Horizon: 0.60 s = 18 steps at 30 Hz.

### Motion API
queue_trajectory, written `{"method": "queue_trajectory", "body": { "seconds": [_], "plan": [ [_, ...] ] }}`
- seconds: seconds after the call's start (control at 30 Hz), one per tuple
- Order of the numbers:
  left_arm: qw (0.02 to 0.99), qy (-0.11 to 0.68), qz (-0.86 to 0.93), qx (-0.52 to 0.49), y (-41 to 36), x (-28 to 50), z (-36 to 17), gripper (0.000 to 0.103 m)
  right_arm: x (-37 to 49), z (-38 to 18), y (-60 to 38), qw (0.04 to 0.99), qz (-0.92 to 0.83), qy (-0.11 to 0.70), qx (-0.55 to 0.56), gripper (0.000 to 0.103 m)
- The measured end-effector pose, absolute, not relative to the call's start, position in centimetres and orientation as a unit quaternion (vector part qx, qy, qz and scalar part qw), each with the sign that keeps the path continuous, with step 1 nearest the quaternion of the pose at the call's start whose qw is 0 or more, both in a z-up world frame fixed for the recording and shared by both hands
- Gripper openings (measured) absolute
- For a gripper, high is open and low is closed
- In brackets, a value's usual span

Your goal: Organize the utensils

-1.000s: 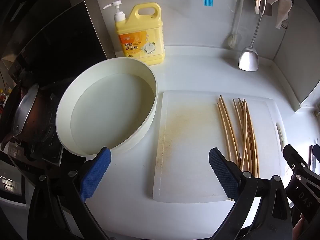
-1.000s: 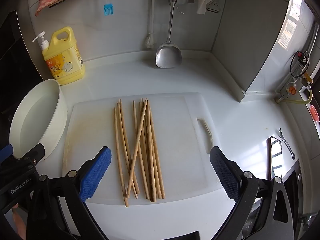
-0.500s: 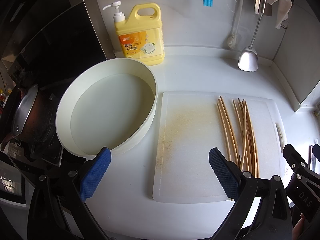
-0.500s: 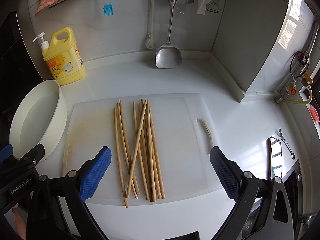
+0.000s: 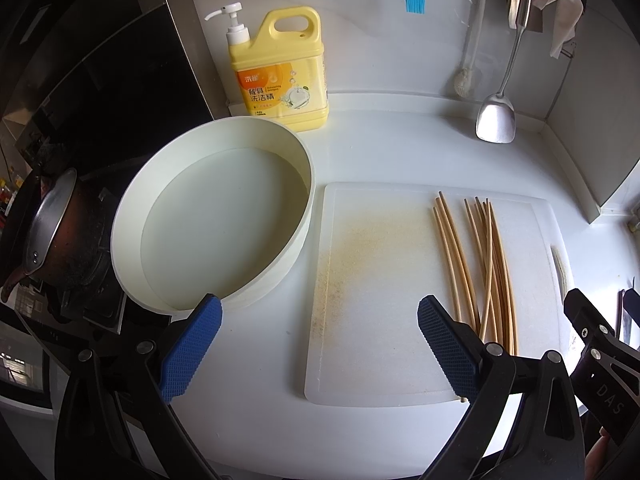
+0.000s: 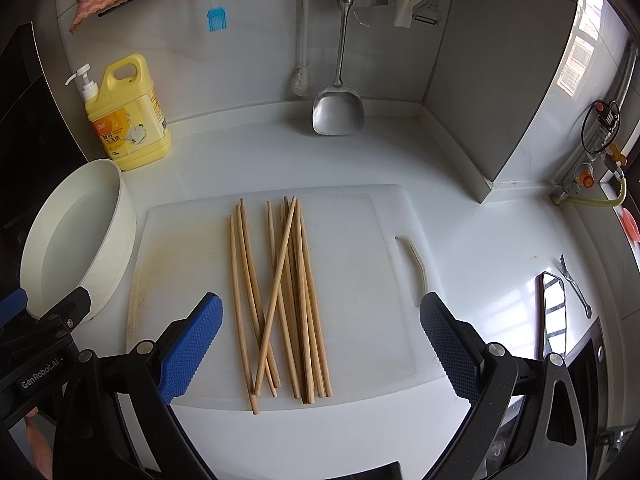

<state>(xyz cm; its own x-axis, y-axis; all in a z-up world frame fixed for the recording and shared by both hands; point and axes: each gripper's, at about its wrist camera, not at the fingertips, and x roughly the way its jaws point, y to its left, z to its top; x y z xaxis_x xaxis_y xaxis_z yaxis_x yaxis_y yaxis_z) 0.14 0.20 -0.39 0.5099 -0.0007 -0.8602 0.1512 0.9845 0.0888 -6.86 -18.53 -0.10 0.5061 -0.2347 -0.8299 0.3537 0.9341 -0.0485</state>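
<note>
Several wooden chopsticks [image 6: 284,292] lie in a loose pile on a white cutting board [image 6: 360,280], some crossing each other. In the left wrist view the same chopsticks [image 5: 476,264] rest on the right half of the cutting board [image 5: 376,280]. My right gripper [image 6: 320,344] hovers open just above the near ends of the chopsticks, nothing between its blue pads. My left gripper [image 5: 318,346] is open too, over the counter between the round white basin [image 5: 212,216] and the board.
A yellow detergent bottle [image 5: 280,72] stands against the back wall. A steel spatula [image 6: 338,108], blue brush [image 6: 218,18] and cloths hang on the wall. A dark pot [image 5: 44,236] sits on the stove at left. A corner wall rises at right.
</note>
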Motion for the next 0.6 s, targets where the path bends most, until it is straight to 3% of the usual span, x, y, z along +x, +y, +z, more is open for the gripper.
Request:
{"method": "queue_trajectory", "body": {
  "seconds": [0.6],
  "plan": [
    [0.865,0.493,-0.043,0.075,0.12,0.16,-0.32,0.097,-7.14,-0.14,-18.78,0.865,-0.17,0.468,0.066,0.095]
  ]
}}
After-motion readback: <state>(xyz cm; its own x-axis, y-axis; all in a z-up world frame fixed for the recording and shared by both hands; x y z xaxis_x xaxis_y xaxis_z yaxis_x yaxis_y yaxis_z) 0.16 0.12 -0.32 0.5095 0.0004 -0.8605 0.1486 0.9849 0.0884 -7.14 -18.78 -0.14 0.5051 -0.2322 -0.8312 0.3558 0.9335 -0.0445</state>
